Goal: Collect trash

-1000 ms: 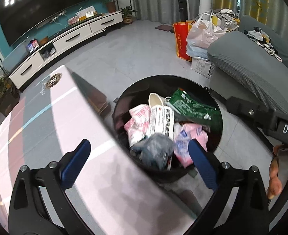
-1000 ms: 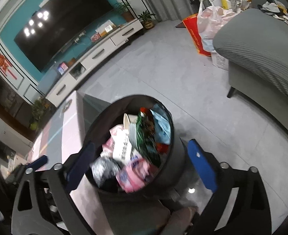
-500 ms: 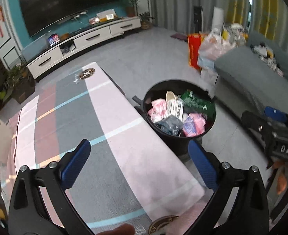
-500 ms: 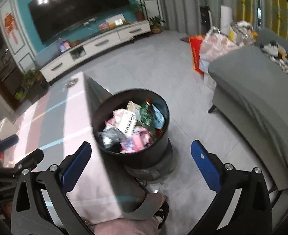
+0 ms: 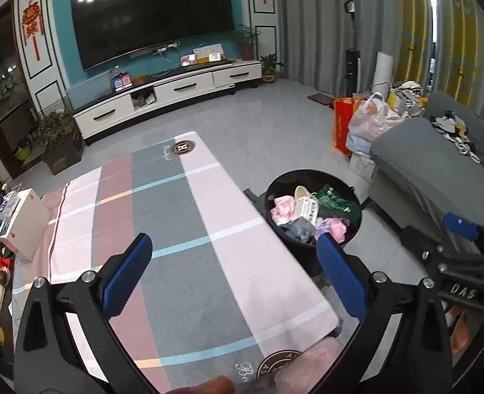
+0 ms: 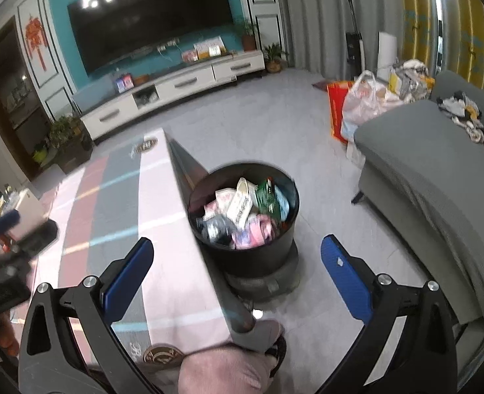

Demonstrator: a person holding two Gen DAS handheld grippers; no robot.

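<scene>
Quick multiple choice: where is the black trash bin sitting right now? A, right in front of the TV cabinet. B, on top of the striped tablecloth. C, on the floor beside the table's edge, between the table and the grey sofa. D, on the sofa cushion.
C: the black trash bin, full of wrappers, stands on the floor against the edge of the table, with the grey sofa on its other side.

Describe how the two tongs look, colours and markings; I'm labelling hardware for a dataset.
The left tongs and the right tongs look alike: black angular frames with triangular cut-outs and silver bolt heads, each carrying two flat blue ribbed pads. Seen from the left camera, the right unit's body shows white lettering "DAS". No cables or sleeves are visible.
</scene>
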